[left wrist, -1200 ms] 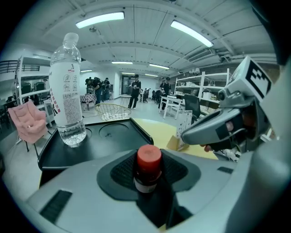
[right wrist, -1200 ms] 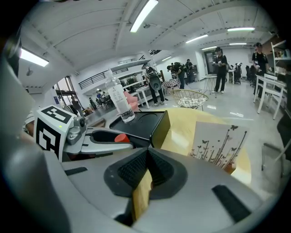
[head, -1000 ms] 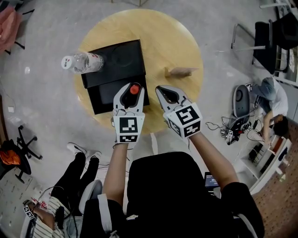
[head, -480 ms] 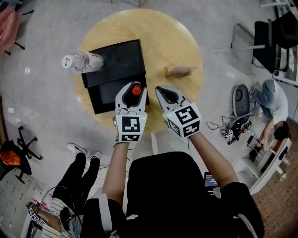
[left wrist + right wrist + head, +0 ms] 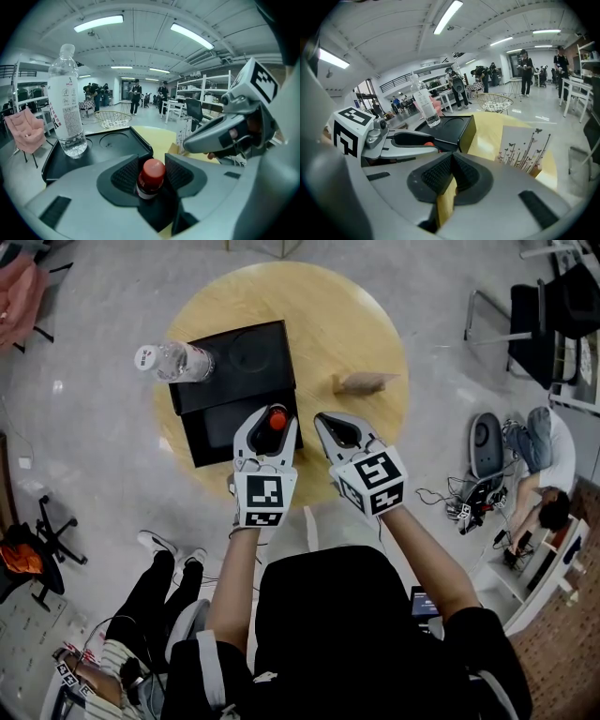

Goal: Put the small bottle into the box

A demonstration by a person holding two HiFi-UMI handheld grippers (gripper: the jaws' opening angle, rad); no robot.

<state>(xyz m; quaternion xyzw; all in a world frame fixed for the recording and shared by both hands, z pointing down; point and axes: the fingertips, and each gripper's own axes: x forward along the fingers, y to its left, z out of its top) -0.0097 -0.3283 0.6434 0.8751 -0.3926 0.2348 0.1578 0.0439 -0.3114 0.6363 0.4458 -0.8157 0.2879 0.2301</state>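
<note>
left gripper (image 5: 270, 420) is pinching the small bottle (image 5: 145, 191) just below its red cap (image 5: 152, 170). Seems light, stiff, maybe slippery. right gripper (image 5: 452, 174) is sitting closed, empty.

A round, pale wooden bench (image 5: 347, 324) stands on a grey floor (image 5: 94, 474). A black box (image 5: 234, 371) lies on the bench's left half, its left corner reaching the rim. A small card (image 5: 364, 382) printed with plant stems stands upright near the right rim, well apart from the box.
</note>
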